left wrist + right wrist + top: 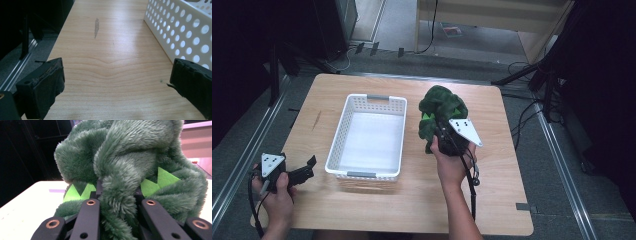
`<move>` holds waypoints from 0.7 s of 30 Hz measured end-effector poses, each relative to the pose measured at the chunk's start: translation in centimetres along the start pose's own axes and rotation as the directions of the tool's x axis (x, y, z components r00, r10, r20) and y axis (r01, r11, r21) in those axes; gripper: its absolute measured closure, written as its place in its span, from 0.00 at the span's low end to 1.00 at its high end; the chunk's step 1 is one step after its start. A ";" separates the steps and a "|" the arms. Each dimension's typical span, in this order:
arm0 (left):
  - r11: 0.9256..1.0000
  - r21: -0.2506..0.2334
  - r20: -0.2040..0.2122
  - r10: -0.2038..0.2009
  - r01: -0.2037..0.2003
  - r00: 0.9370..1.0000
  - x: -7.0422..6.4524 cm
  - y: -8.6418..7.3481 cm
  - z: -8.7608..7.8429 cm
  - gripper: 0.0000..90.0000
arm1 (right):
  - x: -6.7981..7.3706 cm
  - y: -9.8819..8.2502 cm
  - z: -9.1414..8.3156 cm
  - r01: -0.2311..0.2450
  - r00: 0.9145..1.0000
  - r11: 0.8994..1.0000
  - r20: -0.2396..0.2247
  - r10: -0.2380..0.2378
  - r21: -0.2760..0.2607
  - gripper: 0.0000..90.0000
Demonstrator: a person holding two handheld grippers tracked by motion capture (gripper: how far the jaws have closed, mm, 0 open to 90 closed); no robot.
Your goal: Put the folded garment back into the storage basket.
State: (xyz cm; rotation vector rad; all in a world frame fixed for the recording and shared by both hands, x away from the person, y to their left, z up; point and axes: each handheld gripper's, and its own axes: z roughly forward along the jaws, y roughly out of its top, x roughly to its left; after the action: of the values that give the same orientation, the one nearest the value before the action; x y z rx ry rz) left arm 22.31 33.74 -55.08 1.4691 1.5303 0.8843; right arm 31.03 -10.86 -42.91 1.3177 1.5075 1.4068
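I have the fuzzy dark-green plush toy with lime felt spikes (439, 116) pinched in my right tongs (445, 136), right of centre in the high view, over the pale wooden worktop (507, 165). In the right gripper view the black jaws are drawn in around a thick fold of the toy's fur (120, 195), so these tongs are closed and gripping the toy, with most of its bulk bunched up beyond the jaw tips toward the top of the frame. The relation that matters to me is sideways: the white perforated plastic basket (398, 137) sits just to the left of the toy in the high view, its long axis running from bottom to top of the frame, and its near wall stands between the toy and the open floor of the basket. I judge the toy has to travel leftward and clear that rim before I let it go. My left tongs (307, 169) rest at the lower left of the high view, jaws spread apart with nothing between them, and in the left gripper view the basket's wall (185, 30) rises at the right edge, near but apart. The right hand is the one placed for this.
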 end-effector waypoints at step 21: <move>1.000 -0.002 0.009 -0.015 0.015 1.000 0.1 0.0 0.0 0.01 | 4.5 2.1 0.6 0.032 0.997 0.999 -0.073 -0.032 -0.011 0.86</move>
State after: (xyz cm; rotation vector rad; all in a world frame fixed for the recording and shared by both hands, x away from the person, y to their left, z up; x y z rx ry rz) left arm 22.34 33.84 -55.08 1.4563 1.5310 0.8694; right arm 30.94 -6.59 -40.30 1.2428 1.5599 1.4544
